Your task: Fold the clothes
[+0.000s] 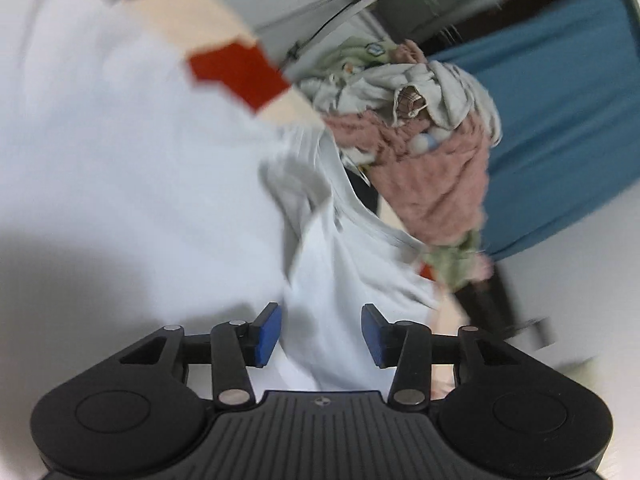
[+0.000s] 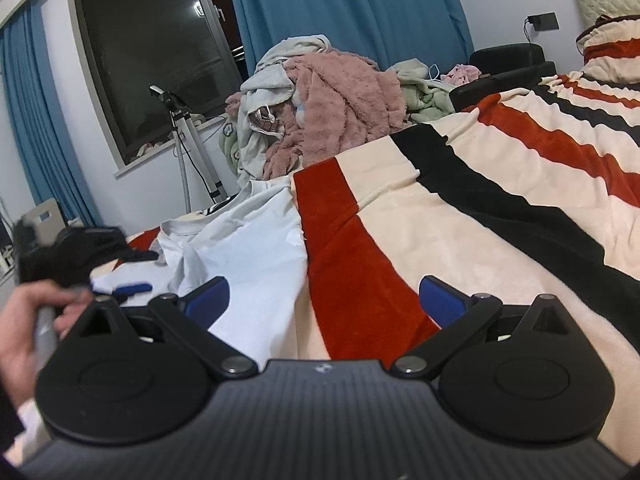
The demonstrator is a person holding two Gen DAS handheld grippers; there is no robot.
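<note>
A: While the left gripper [image 1: 321, 334] has its fingers [image 1: 267, 330] parted about halfway, white shirt [image 1: 344, 280] cloth runs up between them, but the pads aren't pressing on it. I read that as no grip.

B: Right side?

A: Right gripper [image 2: 322, 300] fingers [image 2: 440, 300] spread wide, nothing between them. They hang over the striped blanket [image 2: 460, 216], just off the shirt's right edge. One pad sits above the shirt's corner; whether it touches, I can't tell.

B: Where's the shirt relative to that blanket?

A: Lying on it, at the blanket's left end as the right wrist view shows it. Collar [image 2: 188, 226] is at the far end from the grippers, hem end near them. So the long axis runs roughly away from the fingers, toward the clothes pile [image 2: 320, 108] past the blanket's far edge.

B: Which hand is nearer?

A: Left. It's directly over the shirt body, with the person's hand [image 2: 28, 332] on its handle at the shirt's left side. Right is beside the shirt, over the red stripe. My call: left regrips first, right has to shift toward the shirt.

B: Any brand or text?

A: Small round emblem on each gripper body, unreadable. Dark print near the shirt's collar, too small to read. Left view is motion-blurred, so nothing legible there either.

B: Risk?

A: Loose cloth between the left fingers could bunch when they close.
</note>
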